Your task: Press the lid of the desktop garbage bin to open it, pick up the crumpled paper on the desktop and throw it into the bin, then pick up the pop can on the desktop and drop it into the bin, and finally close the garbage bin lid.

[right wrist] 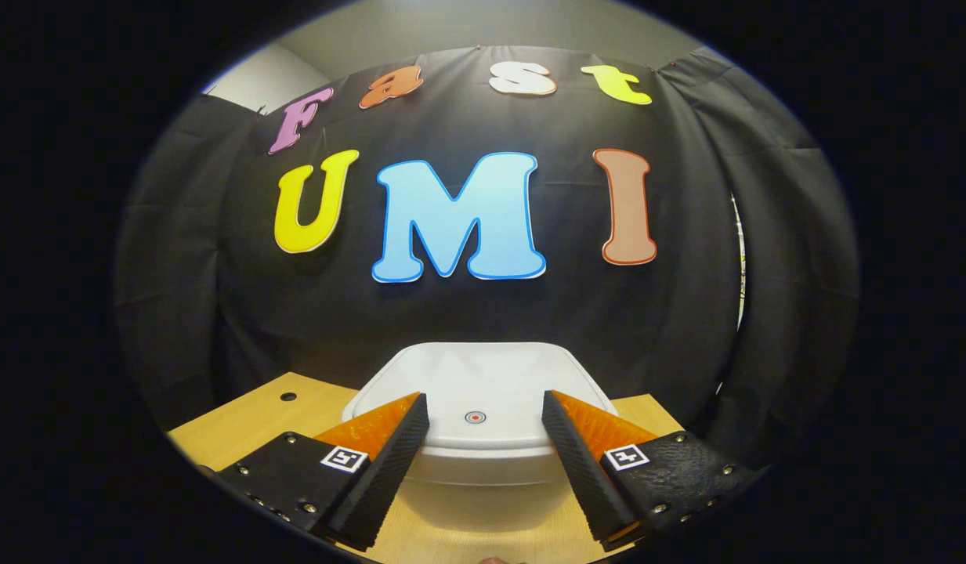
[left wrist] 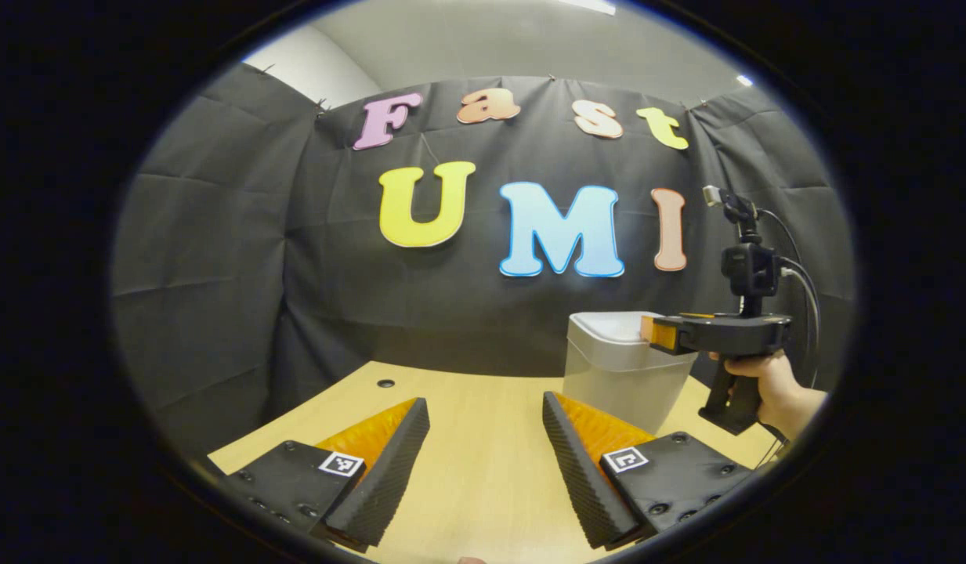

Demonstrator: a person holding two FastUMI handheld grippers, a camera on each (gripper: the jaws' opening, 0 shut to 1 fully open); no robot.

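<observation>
Left gripper view shows the left gripper [left wrist: 486, 439] low over the pale wooden desktop [left wrist: 483, 478], its fingers apart and holding nothing; it seems to wait aside so the other tool can work. Ahead and to the right of its fingers stands the pale grey plastic garbage bin [left wrist: 620, 368], and the right gripper [left wrist: 656, 332] hangs at the bin's top edge, held by a hand [left wrist: 776, 388].

Right gripper view looks along the right gripper [right wrist: 485, 446], fingers apart and empty. The bin's white lid [right wrist: 483, 384] lies shut just ahead between them, with a small red-ringed button [right wrist: 475, 417] midway between the tips. I judge this alignment is for pressing it. I cannot tell if any finger touches the lid.
</observation>
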